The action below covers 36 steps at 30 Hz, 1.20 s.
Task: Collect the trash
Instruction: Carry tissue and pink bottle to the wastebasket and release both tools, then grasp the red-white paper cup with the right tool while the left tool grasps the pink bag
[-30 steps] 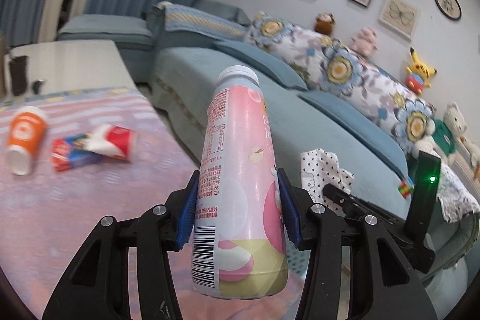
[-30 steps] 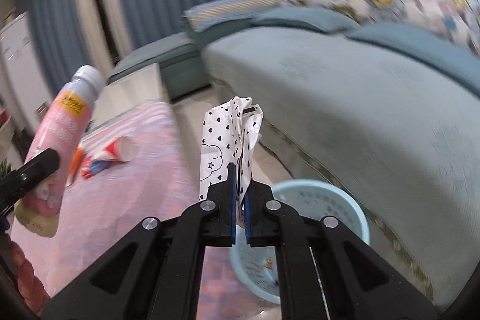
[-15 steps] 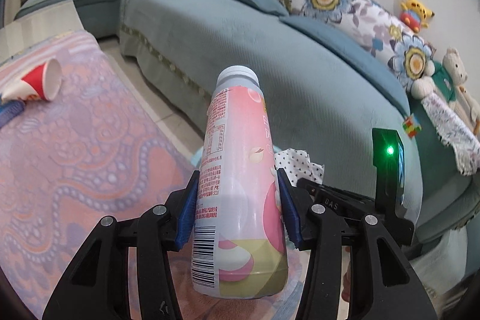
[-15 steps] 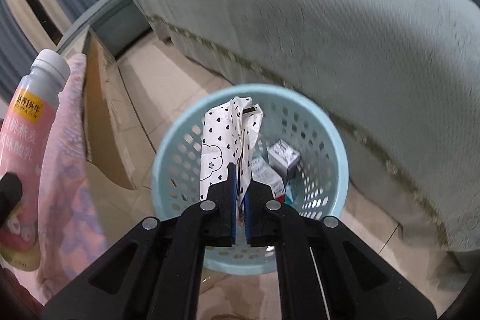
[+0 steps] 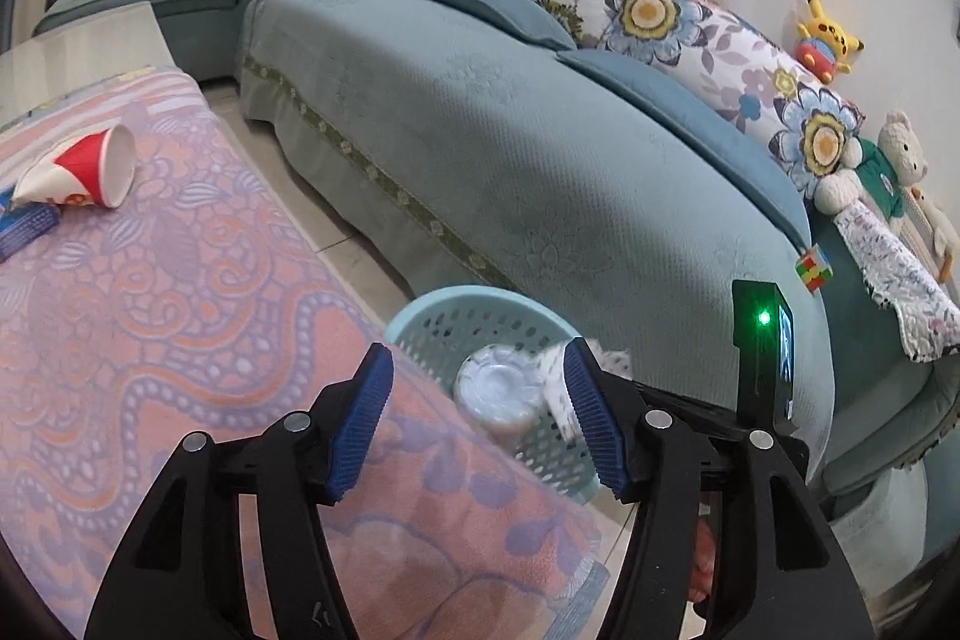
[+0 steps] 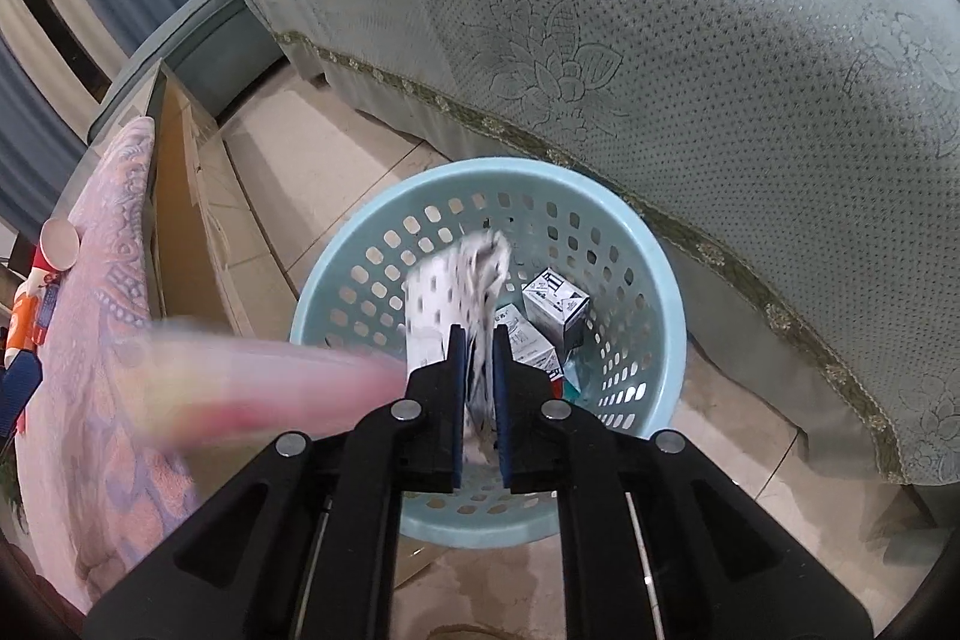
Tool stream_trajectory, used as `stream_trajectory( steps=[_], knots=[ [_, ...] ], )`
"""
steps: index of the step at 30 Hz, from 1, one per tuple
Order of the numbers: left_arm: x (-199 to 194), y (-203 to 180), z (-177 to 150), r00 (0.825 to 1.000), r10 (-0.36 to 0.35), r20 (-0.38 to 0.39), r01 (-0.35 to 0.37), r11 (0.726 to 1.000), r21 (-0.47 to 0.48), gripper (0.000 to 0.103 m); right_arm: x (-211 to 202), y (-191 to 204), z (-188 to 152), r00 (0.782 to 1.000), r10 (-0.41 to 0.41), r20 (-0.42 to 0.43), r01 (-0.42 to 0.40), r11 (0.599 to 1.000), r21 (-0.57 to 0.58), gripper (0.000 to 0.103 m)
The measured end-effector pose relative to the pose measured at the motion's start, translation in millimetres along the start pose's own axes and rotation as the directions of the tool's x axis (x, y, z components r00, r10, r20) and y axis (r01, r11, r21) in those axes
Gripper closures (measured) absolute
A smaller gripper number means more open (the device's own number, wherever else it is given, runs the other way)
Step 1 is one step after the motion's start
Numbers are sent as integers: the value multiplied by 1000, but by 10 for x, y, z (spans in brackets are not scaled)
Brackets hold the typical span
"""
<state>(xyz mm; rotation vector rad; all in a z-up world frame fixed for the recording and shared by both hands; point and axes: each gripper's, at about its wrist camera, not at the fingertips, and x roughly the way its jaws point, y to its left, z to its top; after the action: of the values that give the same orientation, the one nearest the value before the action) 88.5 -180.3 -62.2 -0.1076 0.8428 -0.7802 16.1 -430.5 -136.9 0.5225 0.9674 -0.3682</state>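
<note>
A light blue perforated waste basket (image 6: pixel 654 244) stands on the floor by the sofa; it also shows in the left wrist view (image 5: pixel 480 301). My left gripper (image 5: pixel 480 427) is open and empty above the basket's rim. The pink bottle (image 5: pixel 498 394) is falling bottom-up into the basket, a pink blur in the right wrist view (image 6: pixel 264 388). My right gripper (image 6: pixel 479 340) has its jaws slightly apart; the black-dotted white wrapper (image 6: pixel 456 274) is blurred, slipping down between them over the basket. Small cartons (image 6: pixel 555 307) lie inside the basket.
A pink patterned cloth covers the table (image 5: pixel 180 280) on the left, with a red-white paper cup (image 5: pixel 90 169) and a blue packet (image 5: pixel 24 229) lying on it. A teal sofa (image 5: pixel 540 160) with floral cushions and plush toys runs behind the basket. Tiled floor lies between them.
My left gripper opened and let go of the pink bottle, which is dropping into the basket. My right jaws parted and the dotted wrapper is sliding down.
</note>
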Motion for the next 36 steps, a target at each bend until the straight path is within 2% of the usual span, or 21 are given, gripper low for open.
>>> stream_trajectory(
  steps=[3,5,7,10,14,19,21,22,25,28,31,36],
  knots=[
    [-54,32,21,1000,3,12,-2,1000,-6,45,-46,27,-4,1000,2,15,-2,1000,1,82],
    [-95,56,38,1000,1,21,-1,1000,-9,45,-89,52,-4,1000,4,31,-3,1000,-4,68],
    [-152,79,47,999,2,33,-2,1000,-11,45,-153,92,1,999,11,51,-11,1000,-9,63],
    [-243,88,77,998,8,55,-7,1000,-9,45,-299,181,19,995,45,92,-43,999,-27,63],
    [-517,127,163,993,22,118,-21,1000,-12,45,-625,441,55,978,110,175,-95,991,-94,63],
    [-1032,330,255,973,69,221,-62,997,-38,44,-1086,1027,39,936,224,271,-160,958,-239,63],
    [-1281,481,263,956,121,268,-110,992,-54,37,-1208,1261,4,919,265,292,-178,939,-293,62],
    [-1393,558,257,947,147,287,-134,989,-63,37,-1286,1452,-33,904,303,302,-197,922,-334,61],
    [-1770,889,206,906,258,336,-233,966,-114,32,-1382,1870,-129,871,379,313,-233,879,-415,60],
    [-2057,1219,155,872,332,360,-281,941,-189,29,-1406,2267,-238,848,438,299,-265,838,-476,59],
    [-2338,1599,72,837,408,363,-323,906,-274,29,-1366,2618,-317,841,470,270,-281,804,-523,58],
    [-2671,2199,-50,786,526,325,-404,835,-374,29,-1189,3059,-373,847,483,223,-284,764,-579,55]
  ],
)
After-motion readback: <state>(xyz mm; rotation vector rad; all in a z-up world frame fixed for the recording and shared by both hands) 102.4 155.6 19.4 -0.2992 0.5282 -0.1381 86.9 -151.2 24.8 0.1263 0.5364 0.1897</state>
